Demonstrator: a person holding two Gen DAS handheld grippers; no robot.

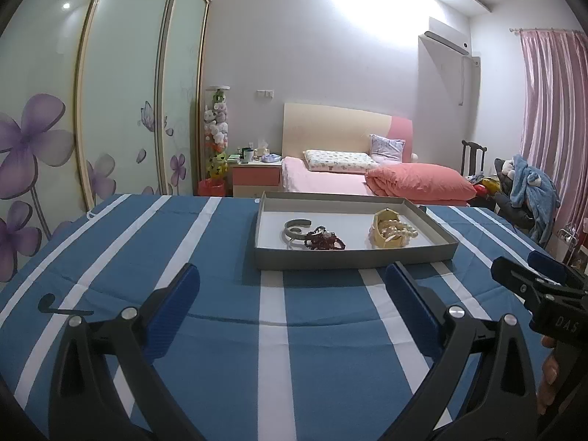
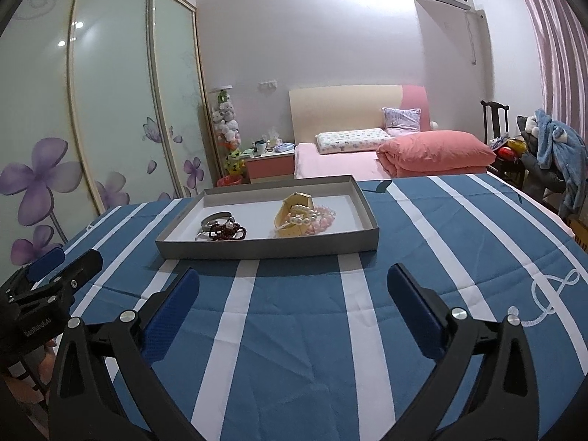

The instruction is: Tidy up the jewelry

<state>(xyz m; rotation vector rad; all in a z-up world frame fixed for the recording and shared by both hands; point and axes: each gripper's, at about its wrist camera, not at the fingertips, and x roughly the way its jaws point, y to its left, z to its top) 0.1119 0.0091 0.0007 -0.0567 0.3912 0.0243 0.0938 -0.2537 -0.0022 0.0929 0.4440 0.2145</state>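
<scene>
Blue-padded, my left gripper (image 1: 292, 296) and right gripper (image 2: 294, 294) tilt slightly downward over the striped tablecloth (image 2: 294, 330), side by side, jaws spread wide, holding nothing. Ahead near its far edge, the grey tray (image 2: 264, 248) holds bracelets (image 2: 222, 229) and pearls (image 2: 303, 217).

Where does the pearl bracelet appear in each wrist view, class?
Left wrist: pearl bracelet lies right of centre, in the tray's right part.
Right wrist: pearl bracelet lies near centre, again in the tray's right part.
Shared landmark: the yellow holder beneath it.
</scene>
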